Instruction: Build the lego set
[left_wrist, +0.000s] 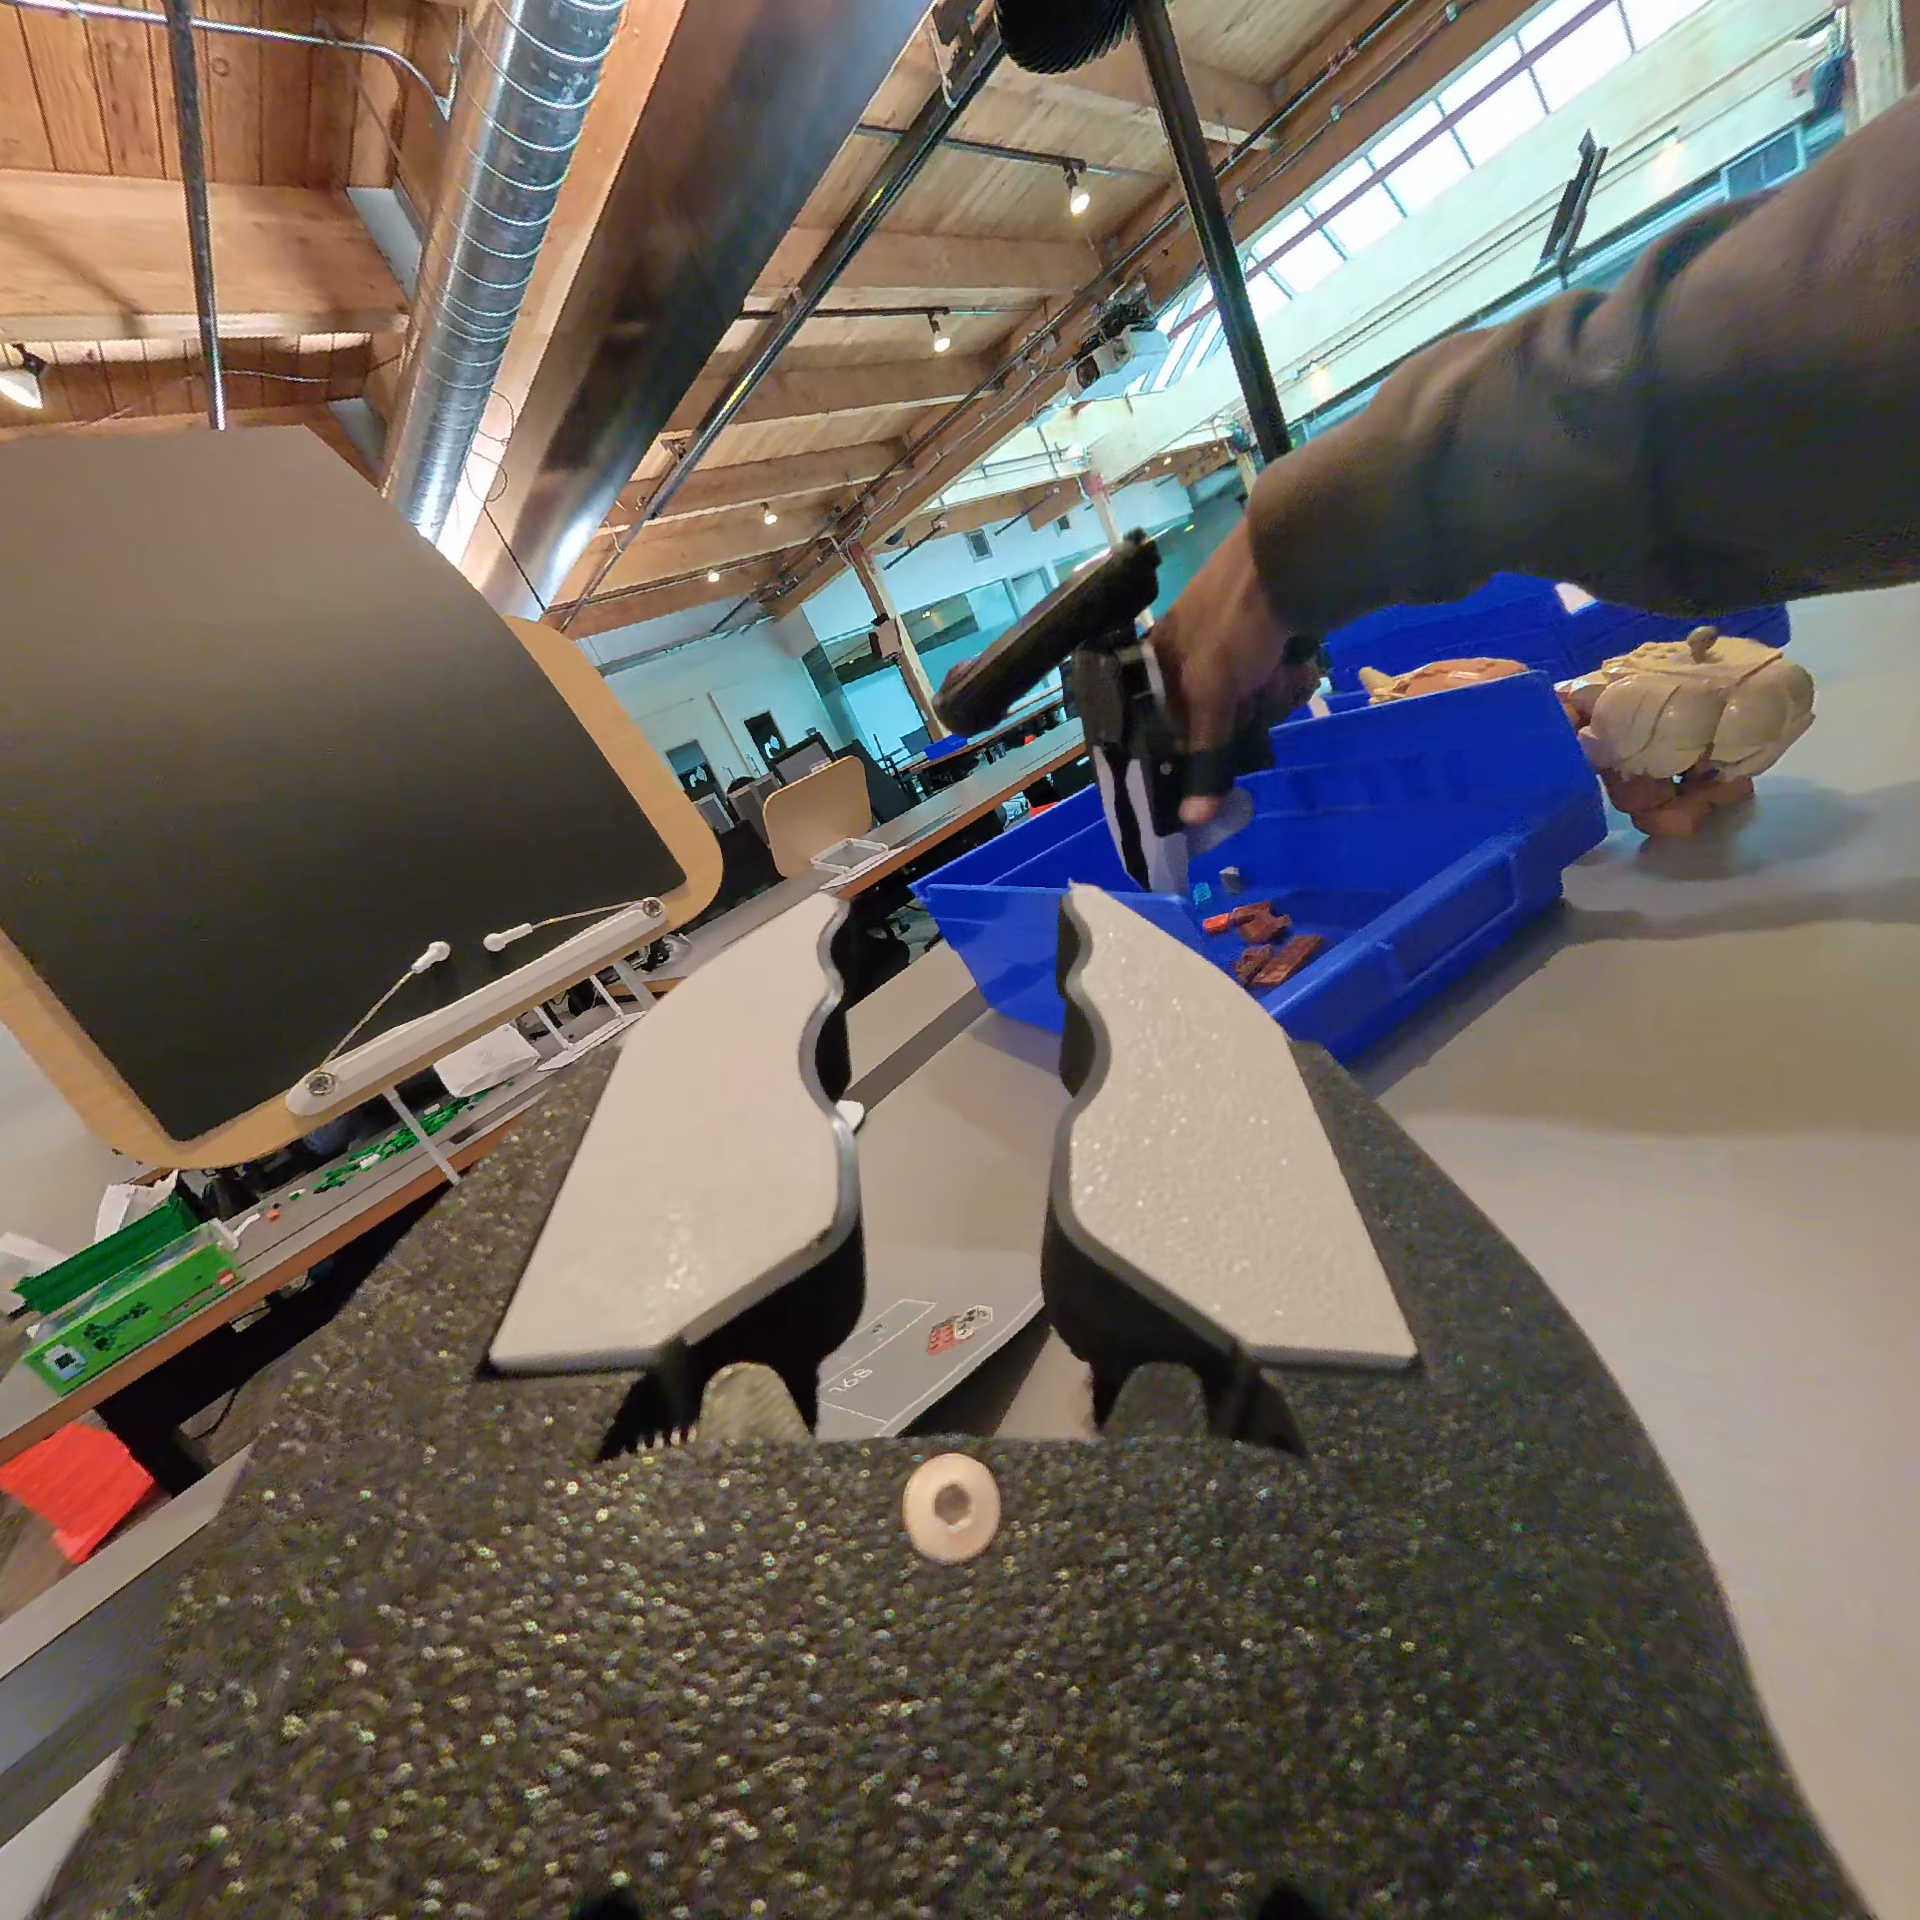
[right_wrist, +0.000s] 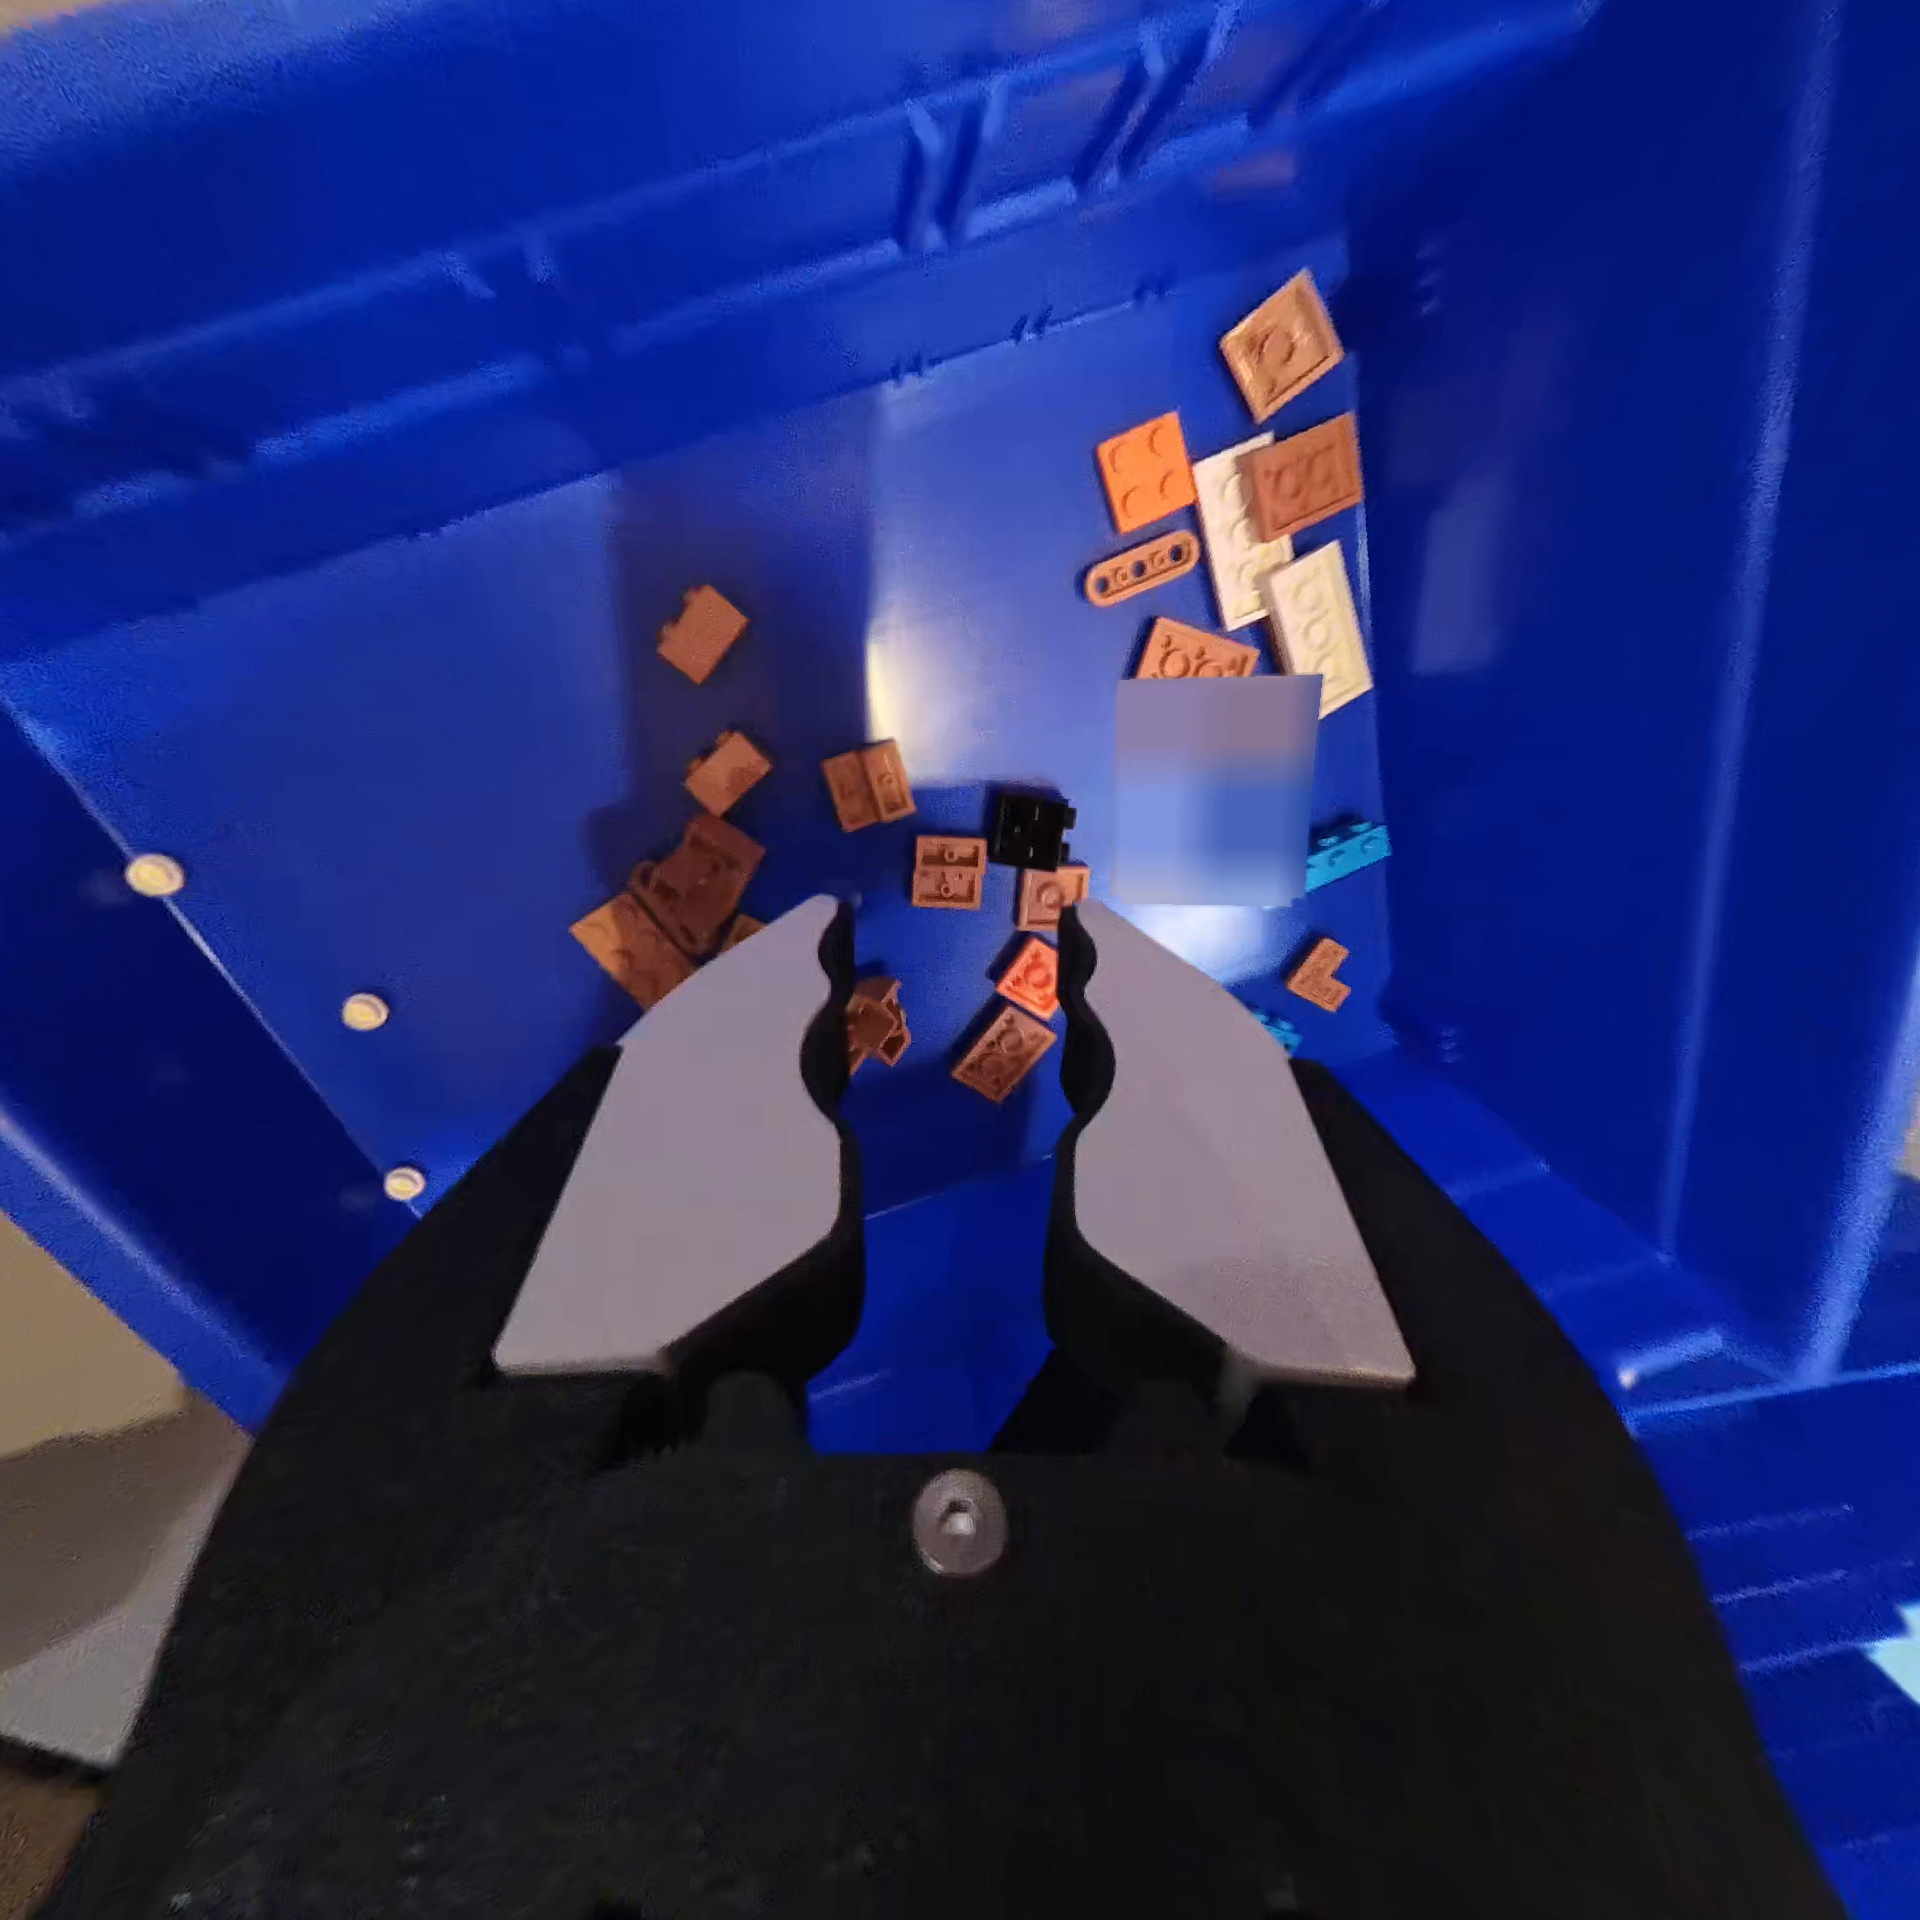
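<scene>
Reaching down into the blue bin (right_wrist: 416, 520), the right tool (right_wrist: 956, 914) hangs with its jaws spread and nothing between them, tips just above the loose lego pieces scattered on the bin floor. Ahead of the left tool (left_wrist: 951, 904), also spread and empty over the grey tabletop (left_wrist: 1662, 1195), the same bin sits to its front right, with a tan part-built model (left_wrist: 1694, 717) beyond it and a black board on a stand off to its left.

Largest among the pieces are the cream plates (right_wrist: 1278, 582) and tan square plates (right_wrist: 1280, 343), far ahead and right of the right tool. A brown cluster (right_wrist: 675, 914) lies just left of its left fingertip. Smaller ones lie nearest: a black piece (right_wrist: 1029, 829) straight ahead, a coral plate (right_wrist: 1029, 975) touching the line of the right finger, a brown plate (right_wrist: 1003, 1051) between the fingers.

These pieces are likely light, rigid and slick; flat plates offer only thin edges, so pinching across two opposite sides, square-on, seems safest against skidding.
</scene>
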